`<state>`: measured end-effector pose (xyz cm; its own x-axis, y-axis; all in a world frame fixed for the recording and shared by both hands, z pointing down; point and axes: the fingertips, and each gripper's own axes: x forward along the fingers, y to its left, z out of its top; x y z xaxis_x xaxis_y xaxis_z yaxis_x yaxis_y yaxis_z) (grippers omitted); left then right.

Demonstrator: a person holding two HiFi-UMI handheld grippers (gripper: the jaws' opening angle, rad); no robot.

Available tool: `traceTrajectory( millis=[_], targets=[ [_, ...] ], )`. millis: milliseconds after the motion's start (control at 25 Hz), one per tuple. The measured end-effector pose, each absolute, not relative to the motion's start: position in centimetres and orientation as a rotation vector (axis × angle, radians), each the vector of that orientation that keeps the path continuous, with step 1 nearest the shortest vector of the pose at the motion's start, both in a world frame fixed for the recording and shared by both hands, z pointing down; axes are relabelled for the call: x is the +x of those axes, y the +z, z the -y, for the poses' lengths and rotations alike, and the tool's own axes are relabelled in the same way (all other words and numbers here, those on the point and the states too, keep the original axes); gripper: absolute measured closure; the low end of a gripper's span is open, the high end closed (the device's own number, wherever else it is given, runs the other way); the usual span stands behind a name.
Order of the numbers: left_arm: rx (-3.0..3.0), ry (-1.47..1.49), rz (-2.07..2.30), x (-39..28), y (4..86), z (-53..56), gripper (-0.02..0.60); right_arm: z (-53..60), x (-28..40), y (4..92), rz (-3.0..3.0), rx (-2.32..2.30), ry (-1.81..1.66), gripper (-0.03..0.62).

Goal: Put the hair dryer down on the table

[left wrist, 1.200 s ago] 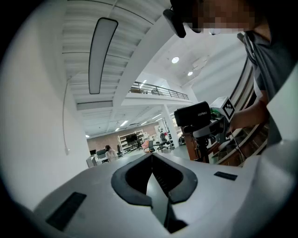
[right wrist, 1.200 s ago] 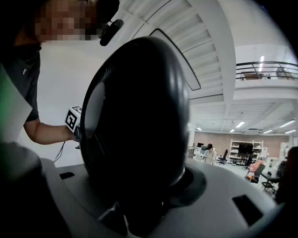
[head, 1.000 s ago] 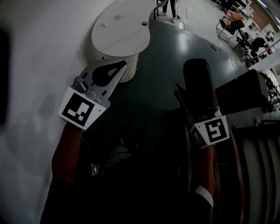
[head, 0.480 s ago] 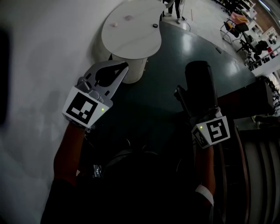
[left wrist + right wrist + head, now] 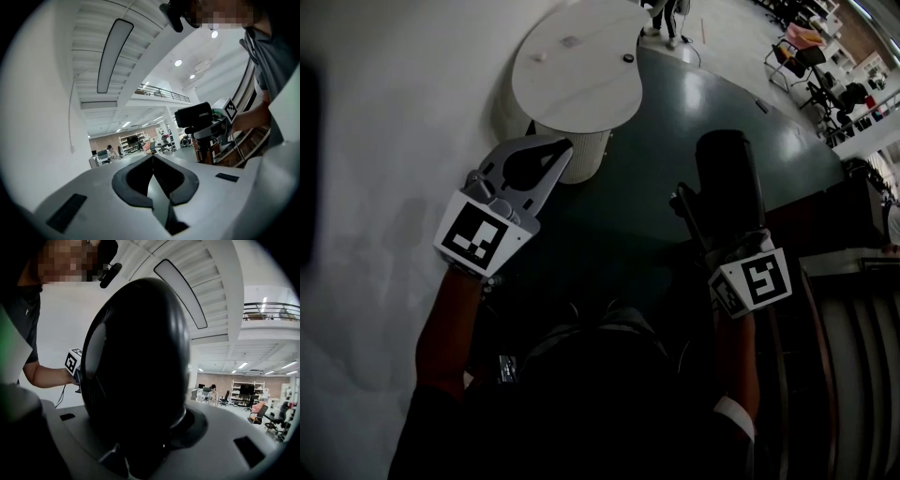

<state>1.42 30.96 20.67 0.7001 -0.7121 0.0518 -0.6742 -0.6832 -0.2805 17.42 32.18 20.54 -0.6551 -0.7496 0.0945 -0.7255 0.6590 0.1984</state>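
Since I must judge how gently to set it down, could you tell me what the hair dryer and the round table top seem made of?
The hair dryer looks like black plastic, smooth and satin: soft highlights run along its curved shell. The table top is pale and matte, perhaps laminate or painted wood; too distant to tell.

Black hair dryer [image 5: 729, 178] gripped in right claw [image 5: 712, 221], well apart from round table [image 5: 577, 70]

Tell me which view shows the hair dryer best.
The left gripper view: the hair dryer appears nearly whole and well lit. The head view shows only its dark barrel; the right gripper view, a close black bulk.
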Motion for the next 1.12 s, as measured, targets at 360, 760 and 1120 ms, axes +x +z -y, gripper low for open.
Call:
traceTrajectory(
  millis=[360, 760, 1120],
  targets=[
    [-2.668, -0.242, -1.096, 6.5, 20.8, -27.3, 0.576, -28.2, 21.8, 21.1, 2.729, 1.209, -0.185, 0.370],
    [-2.676, -0.246, -1.132, 13.1, 21.5, -22.9, 0.577, -23.6, 28.2, 22.2, 2.699, 1.171, -0.224, 0.370],
    [-2.672, -0.287, -1.146, 14.8, 22.2, -21.8, 0.577, -21.9, 30.6, 22.1, 2.722, 1.198, -0.189, 0.370]
  ],
)
